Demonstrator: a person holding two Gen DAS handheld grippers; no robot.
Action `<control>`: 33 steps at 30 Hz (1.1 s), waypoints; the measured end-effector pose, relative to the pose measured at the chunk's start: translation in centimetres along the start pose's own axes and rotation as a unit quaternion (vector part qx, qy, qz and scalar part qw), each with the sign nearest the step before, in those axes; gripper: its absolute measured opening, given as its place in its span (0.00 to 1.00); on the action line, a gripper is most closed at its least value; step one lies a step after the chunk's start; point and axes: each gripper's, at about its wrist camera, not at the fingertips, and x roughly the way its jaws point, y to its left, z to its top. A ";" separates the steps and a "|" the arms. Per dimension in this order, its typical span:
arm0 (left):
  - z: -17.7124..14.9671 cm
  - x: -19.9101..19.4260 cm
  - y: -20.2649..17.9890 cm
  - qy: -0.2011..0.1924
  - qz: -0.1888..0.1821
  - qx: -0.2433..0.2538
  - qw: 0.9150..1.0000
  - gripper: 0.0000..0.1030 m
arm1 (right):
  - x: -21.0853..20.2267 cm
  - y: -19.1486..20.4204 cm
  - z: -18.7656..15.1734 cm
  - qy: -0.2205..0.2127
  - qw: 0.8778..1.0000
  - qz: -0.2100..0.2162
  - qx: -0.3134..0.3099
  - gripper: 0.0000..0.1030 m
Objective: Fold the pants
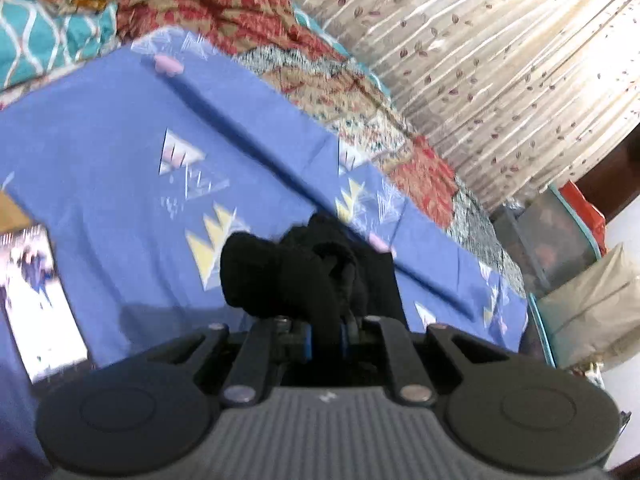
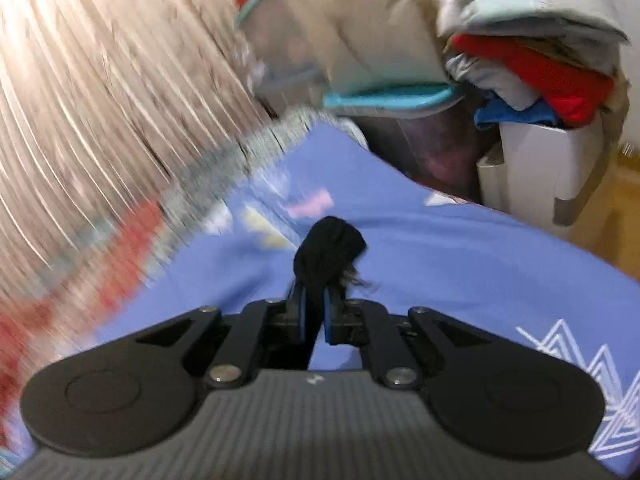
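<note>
The left claw [image 1: 326,330] is squeezed tight on a bunch of the black pants [image 1: 292,268]. The right claw [image 2: 314,312] pinches another bit, up above the blue bed sheet [image 1: 100,160]. A thin pinch could slip, and the pants would drop in a heap.

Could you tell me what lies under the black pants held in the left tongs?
A blue patterned bedsheet lies below the black fabric pants; the bunched fabric hides the sheet directly behind it.

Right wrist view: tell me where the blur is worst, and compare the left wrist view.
Right wrist view: curtain and bedspread edge smear heavily at left; right gripper and black pants stay sharper. Left wrist view: milder blur, blue sheet readable; straight edges bow.
</note>
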 end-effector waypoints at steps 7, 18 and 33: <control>-10.1 5.4 4.0 0.134 0.082 -0.034 0.987 0.11 | 0.0 -9.0 -6.8 0.055 0.989 -0.119 0.063 0.11; -11.6 3.0 4.1 0.113 0.130 0.005 0.985 0.48 | -3.3 -11.1 -9.6 -0.021 0.978 -0.188 0.091 0.46; -9.9 2.8 0.3 0.069 0.038 0.023 0.997 0.48 | 2.8 3.3 -20.8 0.174 0.984 0.030 -0.019 0.45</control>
